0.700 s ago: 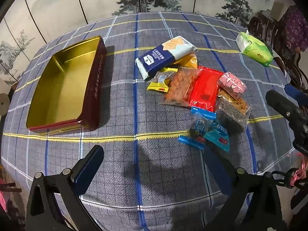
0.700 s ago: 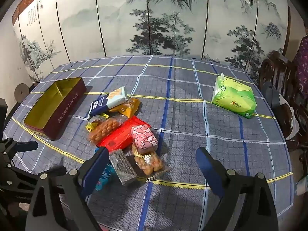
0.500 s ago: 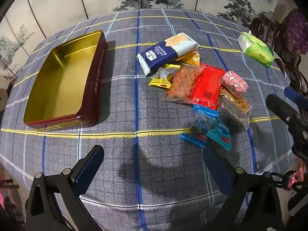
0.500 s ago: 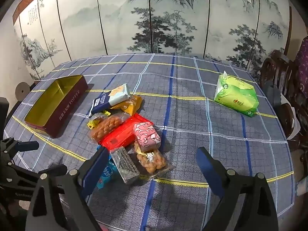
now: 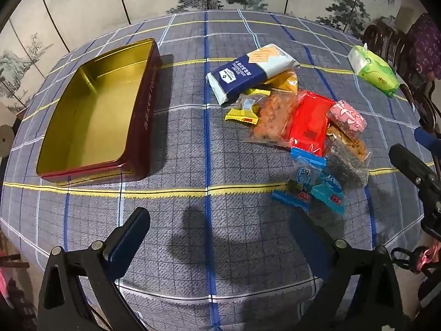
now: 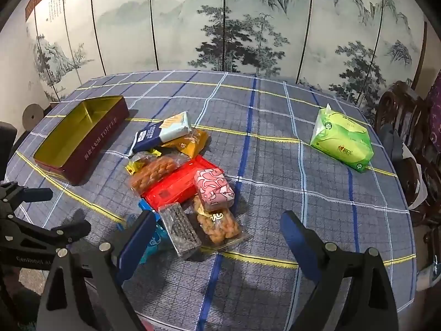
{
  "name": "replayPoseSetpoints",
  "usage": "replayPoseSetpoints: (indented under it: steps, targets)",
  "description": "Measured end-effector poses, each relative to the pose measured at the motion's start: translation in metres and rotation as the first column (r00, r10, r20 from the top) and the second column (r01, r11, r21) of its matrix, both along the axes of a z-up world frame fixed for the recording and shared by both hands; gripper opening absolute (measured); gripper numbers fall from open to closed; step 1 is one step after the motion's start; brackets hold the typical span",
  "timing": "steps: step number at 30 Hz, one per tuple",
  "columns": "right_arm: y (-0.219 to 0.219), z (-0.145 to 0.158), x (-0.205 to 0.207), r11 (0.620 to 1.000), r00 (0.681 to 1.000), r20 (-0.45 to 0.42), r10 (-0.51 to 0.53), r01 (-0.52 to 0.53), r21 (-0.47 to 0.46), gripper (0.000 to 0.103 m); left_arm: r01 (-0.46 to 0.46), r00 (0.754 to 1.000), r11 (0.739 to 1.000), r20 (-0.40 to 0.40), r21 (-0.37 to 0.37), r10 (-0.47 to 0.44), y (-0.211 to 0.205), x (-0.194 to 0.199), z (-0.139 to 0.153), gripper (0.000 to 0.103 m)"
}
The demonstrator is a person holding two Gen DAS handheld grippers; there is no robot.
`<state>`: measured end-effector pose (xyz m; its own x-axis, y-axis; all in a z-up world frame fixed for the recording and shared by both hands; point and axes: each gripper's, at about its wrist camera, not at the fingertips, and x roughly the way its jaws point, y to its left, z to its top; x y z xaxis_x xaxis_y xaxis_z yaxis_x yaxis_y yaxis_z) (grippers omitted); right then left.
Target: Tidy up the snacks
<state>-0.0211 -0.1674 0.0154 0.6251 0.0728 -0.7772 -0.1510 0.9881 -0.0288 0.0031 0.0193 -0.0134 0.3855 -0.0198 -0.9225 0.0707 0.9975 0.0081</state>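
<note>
Tin [image 5: 91,115] left of snack pile [image 5: 297,127]

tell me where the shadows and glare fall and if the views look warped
Left wrist view: gripper shadow on the tablecloth, shine inside the gold tin, curved table edges. Right wrist view: sharp, glare on the red packet, screen panels bowed by the fisheye.

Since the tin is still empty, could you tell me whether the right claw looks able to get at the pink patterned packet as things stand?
Probably yes. The right claw hangs open and empty above the near edge of the pile, and the pink packet lies on top of the red packet with nothing covering it.
</note>
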Motion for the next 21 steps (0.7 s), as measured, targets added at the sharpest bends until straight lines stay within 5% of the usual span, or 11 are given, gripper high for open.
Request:
replayPoseSetpoints:
  steps: [21]
  targets:
    - [0.005,-0.004,0.000,1.000,1.000,-0.014,0.011,-0.010,0.015,0.094,0.039,0.999,0.999,-0.005,0.031,-0.039,-0.012,-0.002,-0.004,0.097]
